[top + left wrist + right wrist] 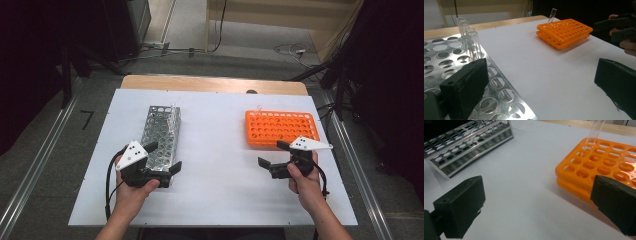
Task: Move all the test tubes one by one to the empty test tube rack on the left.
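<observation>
The left gripper [163, 159] hovers with its jaws wide apart and empty over the near end of the metal rack [161, 134], which stands toward the worktop's [220, 190] left edge with clear tubes [469, 35] at its far end. The right gripper [272, 154], jaws likewise spread and empty, hangs just off the near left corner of the orange rack [281, 128], where one tube [552, 15] leans at the far corner.

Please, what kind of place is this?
Probably a laboratory or test workshop: a metal tube rack with glass tubes and an orange tube rack stand on a white table, with cables on the floor behind.
</observation>
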Available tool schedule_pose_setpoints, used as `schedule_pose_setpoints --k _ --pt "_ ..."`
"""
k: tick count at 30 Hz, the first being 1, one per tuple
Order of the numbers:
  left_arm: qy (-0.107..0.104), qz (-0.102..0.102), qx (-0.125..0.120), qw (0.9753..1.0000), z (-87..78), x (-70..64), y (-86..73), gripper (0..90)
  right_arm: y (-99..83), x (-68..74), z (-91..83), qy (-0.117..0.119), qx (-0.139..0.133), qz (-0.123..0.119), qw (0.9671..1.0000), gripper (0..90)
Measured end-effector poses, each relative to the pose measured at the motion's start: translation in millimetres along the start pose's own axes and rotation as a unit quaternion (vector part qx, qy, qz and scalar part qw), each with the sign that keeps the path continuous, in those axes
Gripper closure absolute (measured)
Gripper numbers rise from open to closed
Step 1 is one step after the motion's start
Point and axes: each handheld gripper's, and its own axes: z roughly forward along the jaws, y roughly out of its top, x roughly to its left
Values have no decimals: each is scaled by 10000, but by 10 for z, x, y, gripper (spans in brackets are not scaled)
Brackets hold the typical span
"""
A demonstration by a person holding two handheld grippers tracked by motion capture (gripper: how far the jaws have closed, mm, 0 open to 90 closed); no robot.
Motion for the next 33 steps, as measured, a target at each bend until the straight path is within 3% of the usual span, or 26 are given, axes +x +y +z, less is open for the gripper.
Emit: schedule_pose_setpoints --k 6,14,20,29,33 --pt "43 -6 -15 10000 -21 12 -14 0 126 -73 99 -130 8 8 9999 0" --pt "16 3 38 10000 8 10 -42 0 282 -265 202 -266 26 214 9994 0" --pt "28 -54 69 10000 7 24 -70 0 382 -366 318 -440 -3 256 9987 50" --pt "-2 -81 18 10000 -6 19 -58 0 527 -449 607 -875 50 500 9949 280" --pt "-26 -86 25 10000 3 15 -51 0 583 -521 749 -923 133 650 9935 364"
